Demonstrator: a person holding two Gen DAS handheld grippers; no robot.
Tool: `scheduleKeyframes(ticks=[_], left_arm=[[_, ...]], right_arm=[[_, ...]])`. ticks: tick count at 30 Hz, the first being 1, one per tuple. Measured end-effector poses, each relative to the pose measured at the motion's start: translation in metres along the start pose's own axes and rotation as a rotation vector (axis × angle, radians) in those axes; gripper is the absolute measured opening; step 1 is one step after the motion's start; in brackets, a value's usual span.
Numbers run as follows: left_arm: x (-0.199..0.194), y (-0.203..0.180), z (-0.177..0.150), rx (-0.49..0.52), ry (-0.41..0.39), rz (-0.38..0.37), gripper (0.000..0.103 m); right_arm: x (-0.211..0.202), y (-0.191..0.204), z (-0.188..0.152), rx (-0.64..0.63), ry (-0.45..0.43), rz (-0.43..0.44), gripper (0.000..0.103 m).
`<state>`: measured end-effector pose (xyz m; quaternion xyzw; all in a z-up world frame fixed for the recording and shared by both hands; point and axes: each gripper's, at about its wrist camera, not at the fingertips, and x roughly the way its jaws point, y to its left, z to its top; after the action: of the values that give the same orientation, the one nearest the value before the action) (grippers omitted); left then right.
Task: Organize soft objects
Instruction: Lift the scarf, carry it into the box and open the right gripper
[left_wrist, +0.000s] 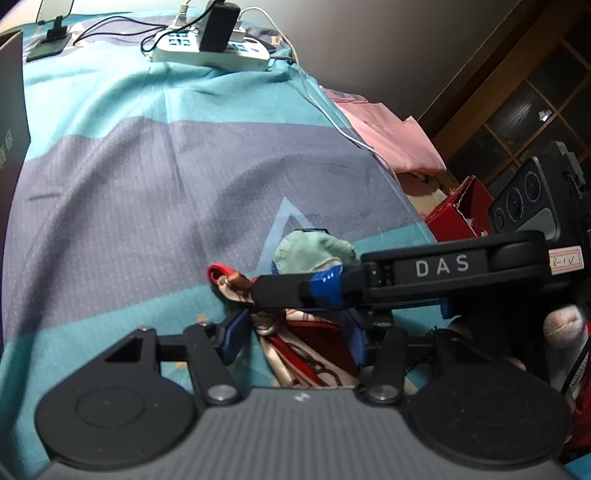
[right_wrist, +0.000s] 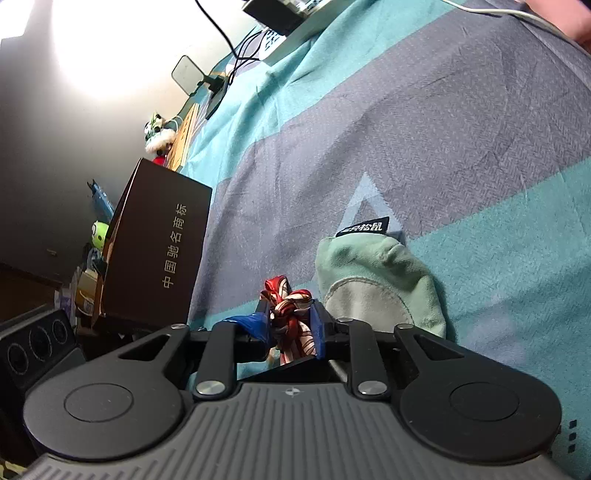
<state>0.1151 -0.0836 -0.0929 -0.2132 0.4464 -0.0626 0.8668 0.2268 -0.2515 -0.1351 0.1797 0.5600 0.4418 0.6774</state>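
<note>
The left claw (left_wrist: 291, 332) stands apart, its blue-taped fingers either side of a red, white and brown patterned scarf (left_wrist: 303, 350) that lies bunched on the bed sheet (left_wrist: 147, 177); whether the pads touch the cloth cannot be told. The right claw (right_wrist: 290, 325) is clamped on the knotted end of the same scarf, which pokes out just past its tips. In the left wrist view this right claw reaches in from the right and crosses just ahead of the left claw's fingers. Just beyond the right claw and slightly to its right, a pale green fabric piece (right_wrist: 380, 280) with a black label lies on the sheet, touching or nearly touching the scarf. To the left of the right claw stands a dark box (right_wrist: 159, 251) with gold lettering. Far beyond both, a white power strip (left_wrist: 210, 51) with plugs and cables rests on the sheet.
</note>
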Motion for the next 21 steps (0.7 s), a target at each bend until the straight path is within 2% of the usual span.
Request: scheduleKeyframes(ticks=[4, 8, 10, 13, 16, 21], left_arm=[[0.000, 0.000, -0.003, 0.009, 0.000, -0.005, 0.053], [0.001, -0.002, -0.003, 0.028, 0.001, -0.005, 0.052], [0.000, 0.000, -0.002, 0.022, 0.008, -0.012, 0.040], [-0.004, 0.000, -0.002, 0.025, 0.023, -0.020, 0.036], [-0.020, -0.001, -0.007, 0.046, 0.030, -0.019, 0.034], [-0.063, 0.012, -0.022, 0.018, 0.032, -0.036, 0.033]], right_arm=[[-0.002, 0.008, -0.002, -0.071, 0.010, -0.021, 0.009], [0.001, 0.007, -0.001, -0.073, 0.011, -0.021, 0.008], [0.001, 0.008, 0.000, -0.082, 0.015, -0.035, 0.007], [0.001, 0.015, -0.001, -0.084, 0.037, -0.055, 0.007], [0.000, 0.025, -0.006, -0.076, 0.059, -0.043, 0.007], [0.004, 0.051, -0.018, -0.084, 0.121, 0.014, 0.007]])
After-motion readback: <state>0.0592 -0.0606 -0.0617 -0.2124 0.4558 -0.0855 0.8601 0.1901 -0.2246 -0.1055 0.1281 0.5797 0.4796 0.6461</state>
